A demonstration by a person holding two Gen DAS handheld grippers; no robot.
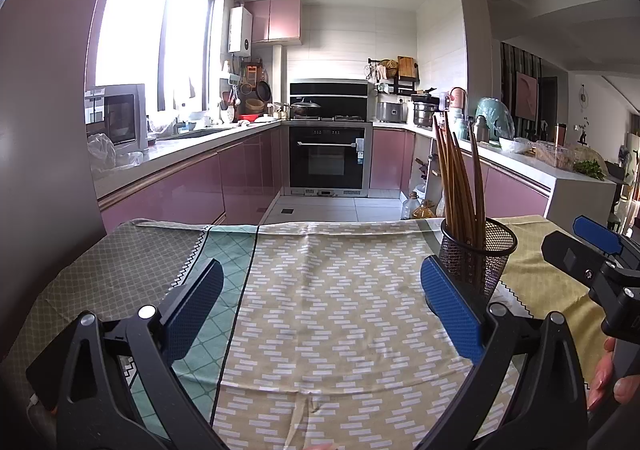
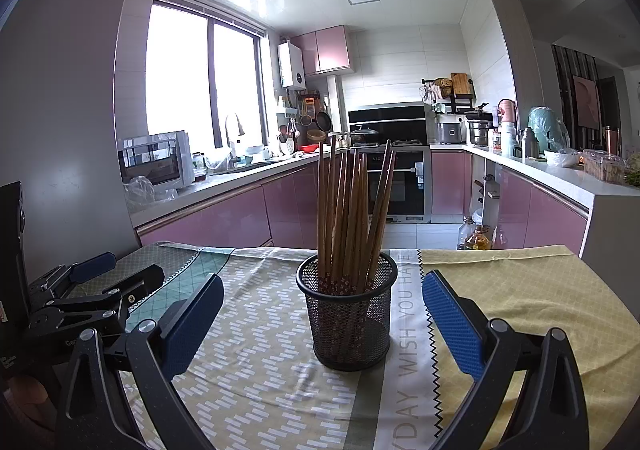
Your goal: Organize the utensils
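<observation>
A black mesh cup [image 2: 347,324] stands on the patterned tablecloth [image 2: 256,362], holding several brown wooden chopsticks [image 2: 346,218] upright and slightly fanned. My right gripper [image 2: 322,312] is open, its blue pads on either side of the cup without touching it. In the left wrist view the same cup [image 1: 478,256] and chopsticks [image 1: 456,182] stand at the right, just beyond the right pad. My left gripper [image 1: 320,292] is open over bare cloth with nothing between its fingers. Each gripper shows at the edge of the other's view.
The table ends at the cloth's far edge [image 1: 320,224], with kitchen floor, pink cabinets and an oven [image 1: 327,158] beyond. A person's fingers [image 1: 608,378] hold the right gripper's handle. Oil bottles [image 2: 476,236] stand on the floor past the table.
</observation>
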